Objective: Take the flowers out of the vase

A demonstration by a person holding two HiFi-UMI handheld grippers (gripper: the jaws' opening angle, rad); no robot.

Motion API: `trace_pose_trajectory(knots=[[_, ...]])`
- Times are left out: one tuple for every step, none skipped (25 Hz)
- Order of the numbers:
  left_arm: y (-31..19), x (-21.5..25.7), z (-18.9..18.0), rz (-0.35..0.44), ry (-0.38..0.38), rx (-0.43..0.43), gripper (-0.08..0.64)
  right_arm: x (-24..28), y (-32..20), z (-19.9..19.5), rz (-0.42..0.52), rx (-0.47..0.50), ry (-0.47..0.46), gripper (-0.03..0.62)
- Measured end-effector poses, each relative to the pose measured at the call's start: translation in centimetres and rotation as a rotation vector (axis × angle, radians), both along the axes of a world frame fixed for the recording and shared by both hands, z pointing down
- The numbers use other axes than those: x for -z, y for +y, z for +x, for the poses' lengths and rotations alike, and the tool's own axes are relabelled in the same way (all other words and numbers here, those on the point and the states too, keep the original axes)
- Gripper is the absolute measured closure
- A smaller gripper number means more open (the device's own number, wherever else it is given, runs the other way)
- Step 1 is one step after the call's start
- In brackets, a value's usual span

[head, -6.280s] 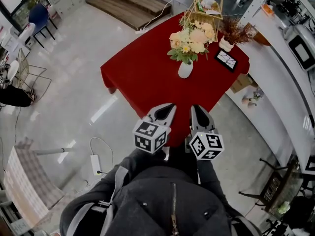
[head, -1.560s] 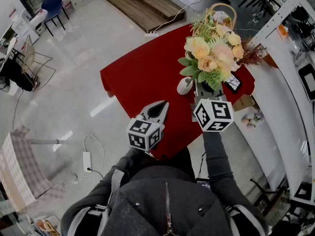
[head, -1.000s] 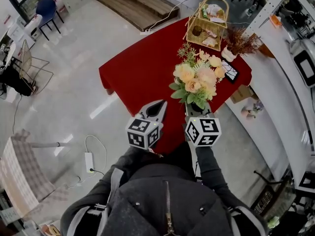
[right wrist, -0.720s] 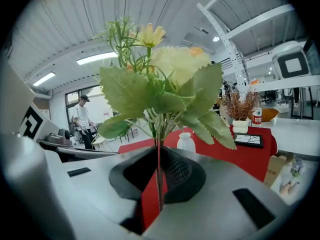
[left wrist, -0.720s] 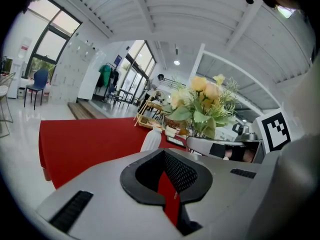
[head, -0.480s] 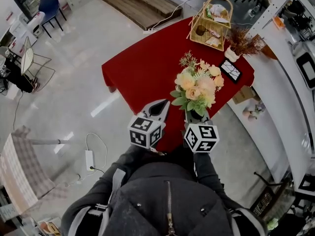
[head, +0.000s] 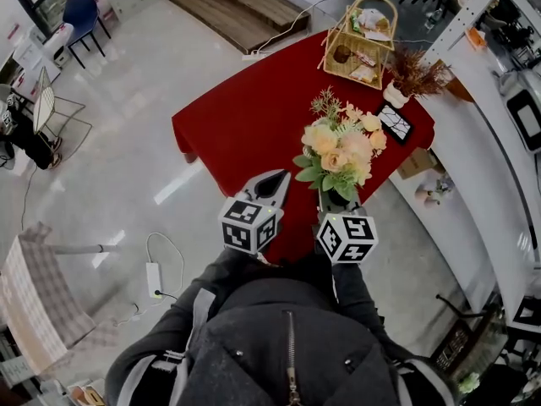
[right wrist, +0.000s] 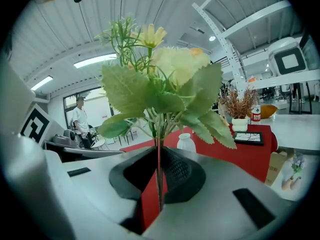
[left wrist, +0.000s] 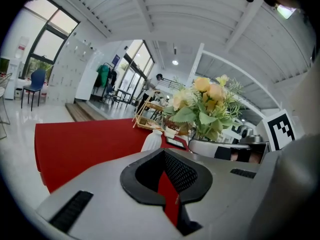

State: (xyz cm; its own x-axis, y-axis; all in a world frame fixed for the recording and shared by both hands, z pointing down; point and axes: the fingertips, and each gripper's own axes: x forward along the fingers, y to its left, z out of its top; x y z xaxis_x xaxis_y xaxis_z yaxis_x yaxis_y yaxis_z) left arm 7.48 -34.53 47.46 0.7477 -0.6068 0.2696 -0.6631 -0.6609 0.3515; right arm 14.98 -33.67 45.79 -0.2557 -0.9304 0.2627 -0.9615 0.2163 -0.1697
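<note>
The right tool (right wrist: 159, 186) is clenched on the thin stems of the flowers (right wrist: 167, 79). The bouquet stands upright above its jaws, at the centre of the head view, and is out of the white vase (right wrist: 186, 142). The vase stands farther back on the red counter (head: 237, 117). The left tool (left wrist: 167, 189), at lower centre of the head view, has its jaws together and grasps nothing.

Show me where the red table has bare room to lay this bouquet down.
Bare: the table's left half, from its left corner to the wicker basket. Crowded: the right edge, with basket, dried-flower pot and picture frame; the white vase stands nearby, behind the held bouquet.
</note>
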Motion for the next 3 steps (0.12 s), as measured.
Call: trace_pose_trajectory(knots=[[0.03, -0.07, 0.08, -0.001, 0.0, -0.005, 0.554, 0.02, -0.06, -0.02, 0.001, 0.001, 0.001, 0.56], [0.06, -0.12, 0.17, -0.001, 0.0, -0.01, 0.554, 0.03, -0.12, -0.01, 0.001, 0.003, 0.002, 0.56], [0.08, -0.16, 0.27, -0.001, -0.001, -0.016, 0.554, 0.04, -0.18, 0.0, 0.002, 0.004, 0.004, 0.56]])
